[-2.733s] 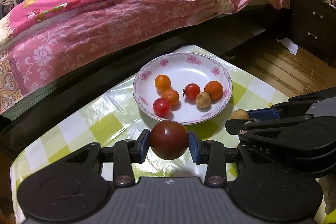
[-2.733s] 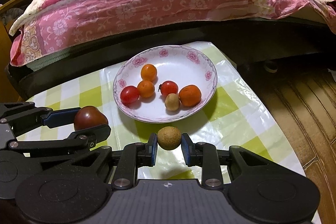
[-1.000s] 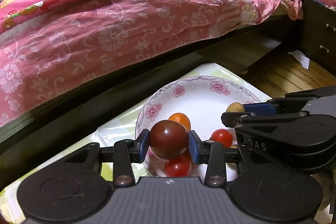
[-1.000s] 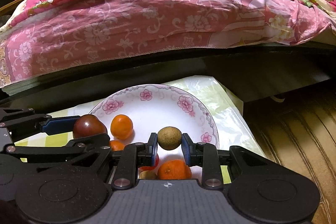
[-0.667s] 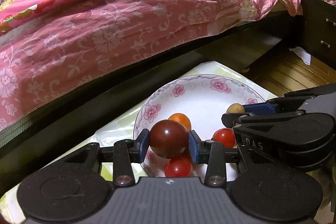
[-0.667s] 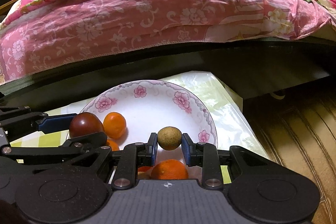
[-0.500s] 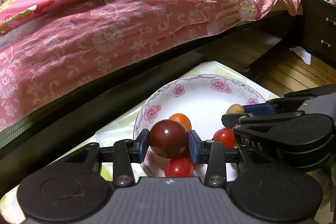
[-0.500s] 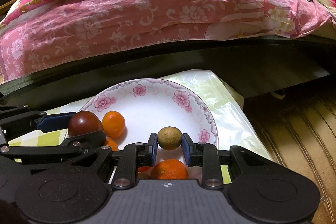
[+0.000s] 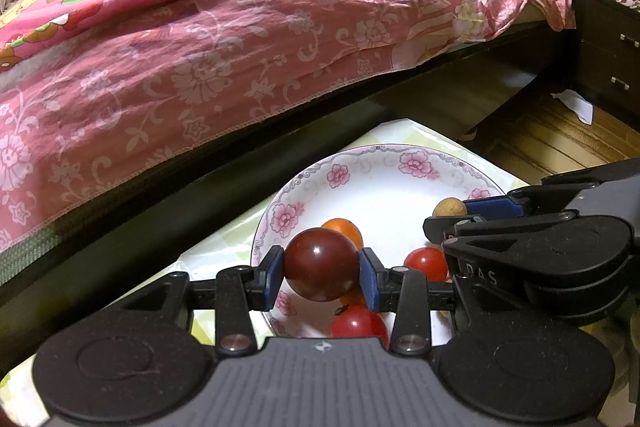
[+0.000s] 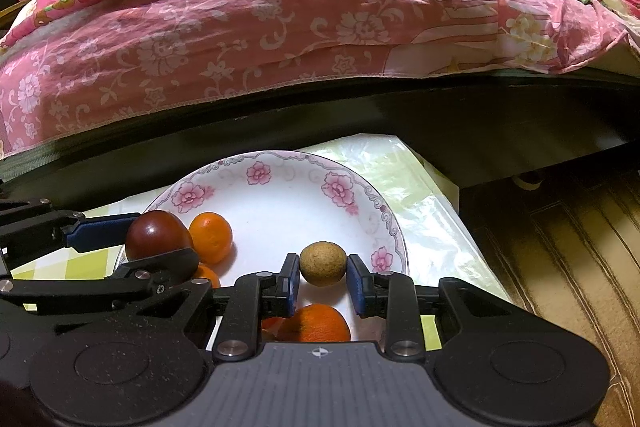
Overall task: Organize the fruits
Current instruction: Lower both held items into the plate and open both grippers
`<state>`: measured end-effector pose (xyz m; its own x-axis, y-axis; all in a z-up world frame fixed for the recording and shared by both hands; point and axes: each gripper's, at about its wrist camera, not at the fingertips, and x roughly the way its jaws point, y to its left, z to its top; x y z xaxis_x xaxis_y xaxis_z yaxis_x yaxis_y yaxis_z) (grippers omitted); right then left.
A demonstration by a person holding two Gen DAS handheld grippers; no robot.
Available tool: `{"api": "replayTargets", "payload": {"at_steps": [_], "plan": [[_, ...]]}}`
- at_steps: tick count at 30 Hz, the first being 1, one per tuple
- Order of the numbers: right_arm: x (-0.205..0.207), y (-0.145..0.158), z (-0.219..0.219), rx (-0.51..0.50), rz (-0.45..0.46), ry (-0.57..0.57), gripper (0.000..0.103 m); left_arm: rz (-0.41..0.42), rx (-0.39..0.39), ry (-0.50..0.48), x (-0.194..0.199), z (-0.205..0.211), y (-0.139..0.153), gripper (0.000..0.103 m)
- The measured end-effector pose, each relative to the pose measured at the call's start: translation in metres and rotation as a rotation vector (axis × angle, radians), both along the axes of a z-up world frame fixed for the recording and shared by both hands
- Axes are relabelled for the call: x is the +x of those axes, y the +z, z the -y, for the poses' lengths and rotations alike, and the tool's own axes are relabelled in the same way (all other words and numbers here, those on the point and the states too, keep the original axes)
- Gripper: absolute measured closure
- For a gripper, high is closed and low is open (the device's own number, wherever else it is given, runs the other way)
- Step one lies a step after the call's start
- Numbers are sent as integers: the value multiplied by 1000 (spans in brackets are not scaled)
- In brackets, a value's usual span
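Holding a fruit each, both claws now hang over the flowered plate (image 10: 362, 205), when a moment ago they were back over the checked tablecloth (image 10: 420, 203) in front of it.

The left gripper (image 9: 321, 271) is closed only part way, as far as the fruit lets it. Its blue pads press both sides of a dark red tomato (image 9: 320, 264). That tomato hangs above the plate's near left side, right over a small orange (image 9: 344, 230) and a red cherry tomato (image 9: 359, 322) that lie on the plate.

The right gripper (image 10: 323, 278) has its blue pads close beside a small brown round fruit (image 10: 323, 263), maybe a longan. There seems to be a thin gap by the right pad, so I cannot tell if the grip is firm or just coming loose. This fruit sits low over the white middle of the plate, with a bigger orange (image 10: 316, 323) just below it on the near side.

Because both fruits have come over the plate, the carrying part looks done. I think letting go comes next. The dark tomato could bump the fruits under it and roll.
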<state>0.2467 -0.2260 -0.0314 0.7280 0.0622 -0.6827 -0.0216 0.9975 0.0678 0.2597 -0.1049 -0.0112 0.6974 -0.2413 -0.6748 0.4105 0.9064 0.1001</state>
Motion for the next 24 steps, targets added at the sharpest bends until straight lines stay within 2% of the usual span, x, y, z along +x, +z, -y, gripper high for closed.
{"api": "replayTargets", "payload": {"at_steps": [24], "plan": [[-7, 3, 3, -1, 30, -26, 74, -9, -1, 13, 1, 2, 2, 55]]}}
